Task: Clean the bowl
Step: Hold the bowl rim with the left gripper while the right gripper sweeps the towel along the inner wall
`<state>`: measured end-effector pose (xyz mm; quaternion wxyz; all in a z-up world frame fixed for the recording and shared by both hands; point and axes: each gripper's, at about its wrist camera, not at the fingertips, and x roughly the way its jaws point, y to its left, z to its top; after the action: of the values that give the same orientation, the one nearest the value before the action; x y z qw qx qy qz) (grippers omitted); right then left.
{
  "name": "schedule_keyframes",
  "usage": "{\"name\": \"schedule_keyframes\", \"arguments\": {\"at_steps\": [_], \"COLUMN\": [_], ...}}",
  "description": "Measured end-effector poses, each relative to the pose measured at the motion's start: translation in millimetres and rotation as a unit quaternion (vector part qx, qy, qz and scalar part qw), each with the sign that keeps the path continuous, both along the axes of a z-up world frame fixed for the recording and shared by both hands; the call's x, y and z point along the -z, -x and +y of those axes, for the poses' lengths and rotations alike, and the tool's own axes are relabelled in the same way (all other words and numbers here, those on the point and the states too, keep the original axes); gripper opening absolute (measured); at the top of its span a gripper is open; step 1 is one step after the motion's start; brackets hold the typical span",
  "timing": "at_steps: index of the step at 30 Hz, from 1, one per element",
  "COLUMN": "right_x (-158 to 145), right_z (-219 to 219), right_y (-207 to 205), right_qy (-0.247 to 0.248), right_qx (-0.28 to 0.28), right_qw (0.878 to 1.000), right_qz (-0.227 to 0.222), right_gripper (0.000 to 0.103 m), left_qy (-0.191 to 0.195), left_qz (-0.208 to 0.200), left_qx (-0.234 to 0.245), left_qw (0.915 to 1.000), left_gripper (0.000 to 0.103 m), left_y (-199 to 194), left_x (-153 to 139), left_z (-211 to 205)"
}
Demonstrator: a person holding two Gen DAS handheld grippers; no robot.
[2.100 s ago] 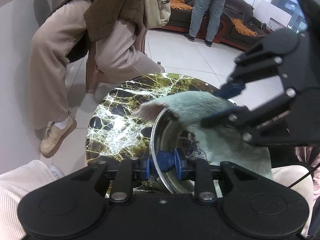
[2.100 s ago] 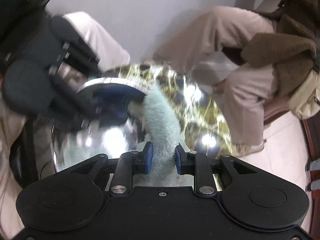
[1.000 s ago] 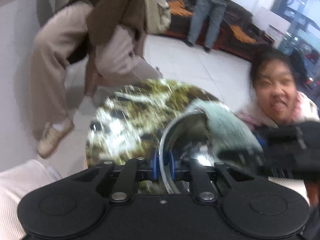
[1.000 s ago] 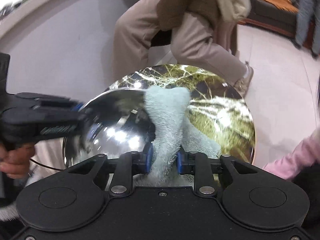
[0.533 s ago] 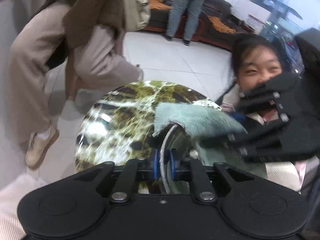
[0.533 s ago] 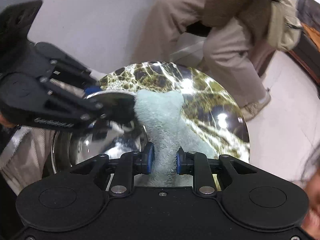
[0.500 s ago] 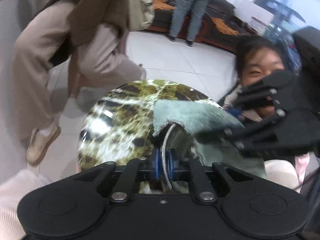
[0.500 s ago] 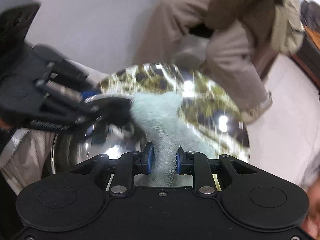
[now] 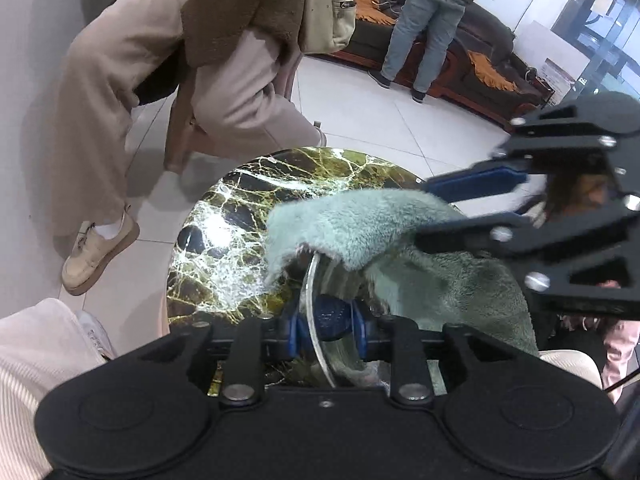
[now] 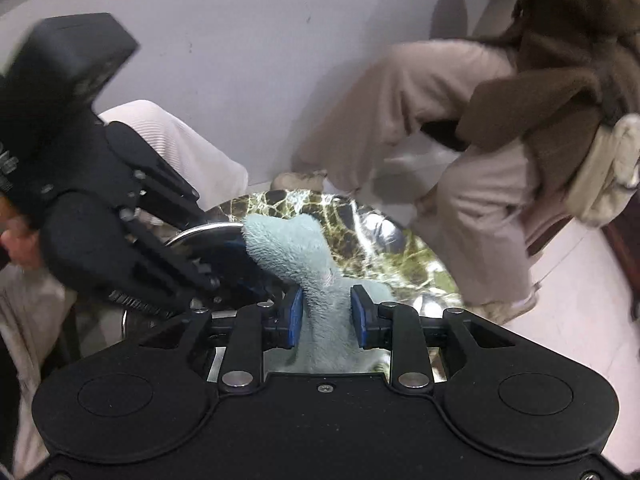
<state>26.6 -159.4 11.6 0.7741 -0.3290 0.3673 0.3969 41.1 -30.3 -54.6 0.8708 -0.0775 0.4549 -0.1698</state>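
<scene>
1. Half a second ago the left gripper's blue pads were pinched tight on the bowl's edge. Now there is a wider gap between them, and the cloth is pulled further over the rim.
2. The left gripper (image 9: 326,329) has its blue pads on each side of the thin rim of the shiny metal bowl (image 9: 310,280). The rim touches the left pad only, so I cannot tell if the pads really squeeze it.
3. The bowl is tipped up on its edge over the round green marble table (image 9: 240,216).
4. The right gripper (image 10: 326,314) is clamped on a fluffy light green cloth (image 10: 296,248).
5. The cloth hangs over the top of the bowl's rim and also fills the inside of the bowl.
6. A person in beige trousers (image 9: 100,92) sits just behind the table.
7. Another person in jeans (image 9: 420,28) stands far back by a dark sofa (image 9: 484,48).
</scene>
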Motion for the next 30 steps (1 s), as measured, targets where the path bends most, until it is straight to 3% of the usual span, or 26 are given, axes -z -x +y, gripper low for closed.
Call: {"name": "schedule_keyframes", "arguments": {"at_steps": [7,12,17,23,26,30], "right_x": [11.5,17.7,21.1,18.1,16.0,18.2], "right_z": [10.8,-11.0,-24.0,5.0,16.3,9.6], "right_y": [-15.2,-16.7,11.0,1.0,-17.4,-27.3], "right_qy": [0.029,-0.009,-0.008,0.036,0.022,0.001], "right_qx": [-0.006,0.065,0.106,0.063,0.046,0.068], "right_qw": [1.000,0.998,0.994,0.997,0.999,0.997], "right_qz": [-0.010,0.022,0.031,-0.010,0.005,0.036], "right_gripper": [0.025,0.020,0.019,0.019,0.019,0.020], "left_qy": [-0.005,-0.001,0.014,-0.006,-0.006,-0.003], "left_qz": [-0.006,-0.004,0.007,0.000,-0.002,-0.004], "left_qx": [-0.003,-0.007,-0.008,0.019,0.020,0.011], "left_qw": [1.0000,1.0000,0.9999,0.9998,0.9998,0.9999], "left_gripper": [0.024,0.024,0.023,0.024,0.024,0.024], "left_y": [2.8,3.2,0.1,0.0,0.2,0.9], "left_x": [0.8,1.5,1.8,0.1,0.9,2.6], "left_z": [-2.4,-2.1,1.6,-2.0,-2.2,-1.8]}}
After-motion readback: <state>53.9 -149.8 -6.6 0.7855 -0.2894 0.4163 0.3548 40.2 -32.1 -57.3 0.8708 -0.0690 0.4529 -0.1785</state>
